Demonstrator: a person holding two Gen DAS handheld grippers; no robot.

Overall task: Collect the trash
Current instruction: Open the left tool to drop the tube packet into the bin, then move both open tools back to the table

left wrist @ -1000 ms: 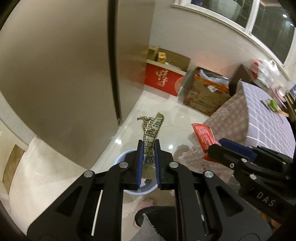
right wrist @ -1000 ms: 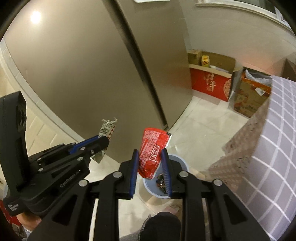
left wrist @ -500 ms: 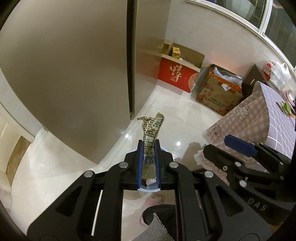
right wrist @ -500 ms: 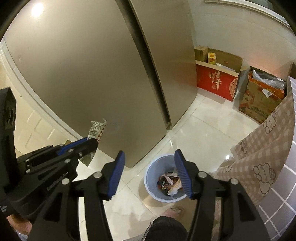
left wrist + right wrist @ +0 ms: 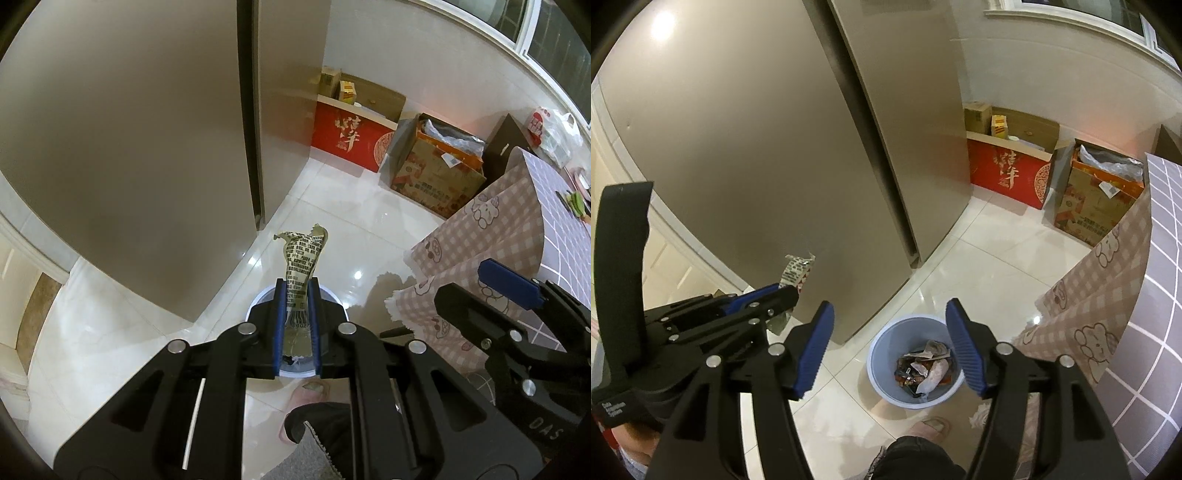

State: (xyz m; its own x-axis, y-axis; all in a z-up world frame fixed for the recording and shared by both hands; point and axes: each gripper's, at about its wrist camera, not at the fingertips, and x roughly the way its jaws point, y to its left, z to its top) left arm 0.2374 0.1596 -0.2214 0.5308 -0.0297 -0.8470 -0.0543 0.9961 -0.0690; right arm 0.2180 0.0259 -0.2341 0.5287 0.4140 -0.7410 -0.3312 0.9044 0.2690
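My left gripper (image 5: 297,295) is shut on a crumpled yellowish wrapper with black print (image 5: 303,254), which sticks up past the fingertips. It hangs over a light blue trash bin (image 5: 334,299) that its fingers mostly hide. In the right wrist view the bin (image 5: 877,347) stands on the floor, holding several crumpled wrappers (image 5: 923,365). My right gripper (image 5: 890,314) is above the bin, its jaws opening, with nothing between them. The left gripper (image 5: 790,291) and its wrapper (image 5: 796,267) show to the left there. The right gripper (image 5: 458,282) shows at the right in the left wrist view.
A tall brown fridge (image 5: 775,147) stands just behind the bin. A red box (image 5: 1008,173) and a cardboard box (image 5: 1097,206) sit against the far wall. A table with a checked cloth (image 5: 1108,295) is at the right. A person's slippered foot (image 5: 932,424) is beside the bin.
The right gripper opened and the red wrapper it held is gone from its jaws. The left gripper, still holding its wrapper, moved over the bin and a little lower.
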